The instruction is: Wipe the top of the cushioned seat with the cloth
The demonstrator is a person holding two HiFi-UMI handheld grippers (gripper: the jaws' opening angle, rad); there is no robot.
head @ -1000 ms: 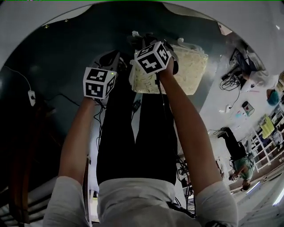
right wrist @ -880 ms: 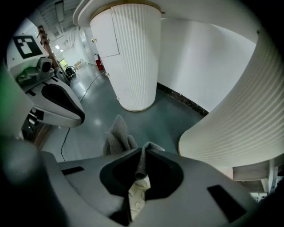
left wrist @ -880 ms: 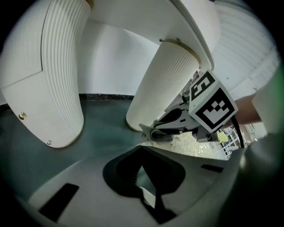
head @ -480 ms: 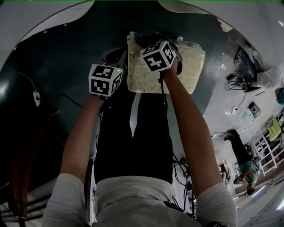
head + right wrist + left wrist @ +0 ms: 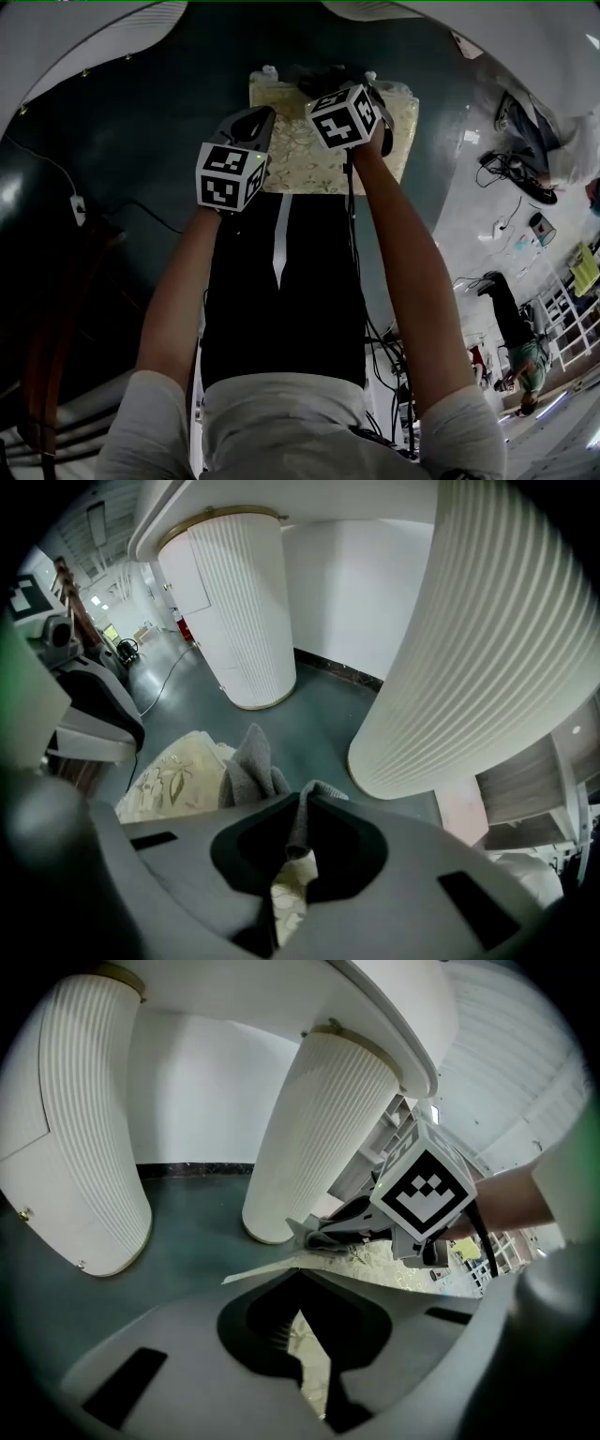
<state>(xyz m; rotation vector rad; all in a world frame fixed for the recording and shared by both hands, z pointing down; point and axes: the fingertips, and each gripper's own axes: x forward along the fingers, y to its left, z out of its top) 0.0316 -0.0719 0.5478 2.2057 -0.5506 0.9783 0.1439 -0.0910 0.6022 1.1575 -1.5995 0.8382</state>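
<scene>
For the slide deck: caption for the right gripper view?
Right gripper pinches a grey cloth over the cream floral cushioned seat.

The right gripper (image 5: 295,834) has its jaws closed on a fold of the grey cloth (image 5: 248,766), the rest of which bunches up just beyond them. Under the cloth lies the cream seat (image 5: 173,778) (a leafy pattern shows on it), and a strip of it also shows through the narrow gap between the jaws. Past the seat is dark green floor (image 5: 314,719). Two white ribbed columns stand on it, one far (image 5: 239,611) and one near at the right (image 5: 487,649).
</scene>
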